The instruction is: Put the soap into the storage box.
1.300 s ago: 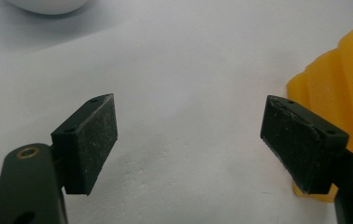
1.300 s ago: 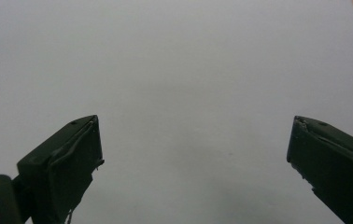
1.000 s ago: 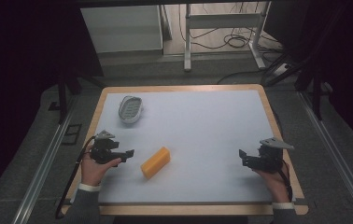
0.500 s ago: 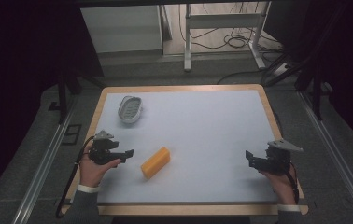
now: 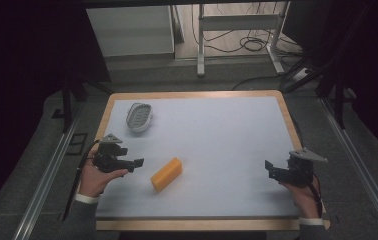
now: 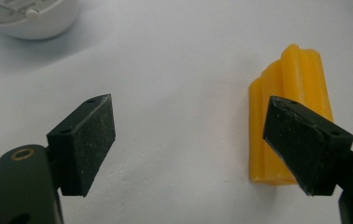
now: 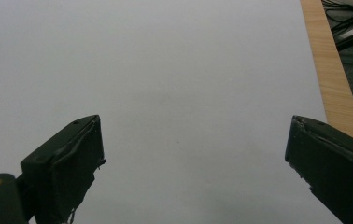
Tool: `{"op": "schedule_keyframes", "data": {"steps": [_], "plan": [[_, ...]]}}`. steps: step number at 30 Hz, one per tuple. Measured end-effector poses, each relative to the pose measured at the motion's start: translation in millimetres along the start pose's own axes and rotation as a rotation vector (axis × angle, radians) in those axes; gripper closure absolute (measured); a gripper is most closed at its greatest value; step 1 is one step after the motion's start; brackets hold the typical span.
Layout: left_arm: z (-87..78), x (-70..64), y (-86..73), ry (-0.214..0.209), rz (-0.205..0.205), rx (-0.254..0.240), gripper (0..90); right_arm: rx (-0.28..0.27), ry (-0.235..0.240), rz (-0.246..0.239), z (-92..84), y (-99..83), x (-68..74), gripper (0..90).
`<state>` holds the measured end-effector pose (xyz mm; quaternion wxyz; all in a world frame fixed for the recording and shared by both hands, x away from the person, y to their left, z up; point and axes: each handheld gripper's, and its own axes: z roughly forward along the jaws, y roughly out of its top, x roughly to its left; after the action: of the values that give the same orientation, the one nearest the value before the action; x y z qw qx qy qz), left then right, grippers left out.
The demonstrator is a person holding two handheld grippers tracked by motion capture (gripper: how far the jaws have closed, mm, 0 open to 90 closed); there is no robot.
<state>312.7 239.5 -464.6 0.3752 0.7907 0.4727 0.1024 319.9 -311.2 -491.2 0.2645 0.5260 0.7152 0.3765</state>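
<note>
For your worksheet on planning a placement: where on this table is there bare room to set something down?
The widest free patch lies between the yellow block and the right gripper, running back to the table's far edge. It is crowded on the left, among the white dish, the left gripper and the block.

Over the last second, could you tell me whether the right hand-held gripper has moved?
Yes. The right hand-held gripper has drawn back toward the table's near wooden edge and slightly outward.

Looks like a lab or test room to me, not anyone's home. The table (image 5: 197, 100) is a wood-rimmed board with a plain white top, metal rails (image 5: 44, 180) run along the floor on both sides, and loose cables (image 5: 242, 42) lie under a metal frame (image 5: 237, 22) at the far end.
</note>
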Motion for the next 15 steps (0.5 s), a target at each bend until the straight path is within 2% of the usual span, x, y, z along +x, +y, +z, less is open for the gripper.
{"op": "schedule_keyframes", "data": {"steps": [15], "plan": [[-8.7,-4.2,12.4,0.009,0.048,-0.011,21.4,0.0,-0.015,-0.002,-1.7,-0.4,0.2,4.4]]}}
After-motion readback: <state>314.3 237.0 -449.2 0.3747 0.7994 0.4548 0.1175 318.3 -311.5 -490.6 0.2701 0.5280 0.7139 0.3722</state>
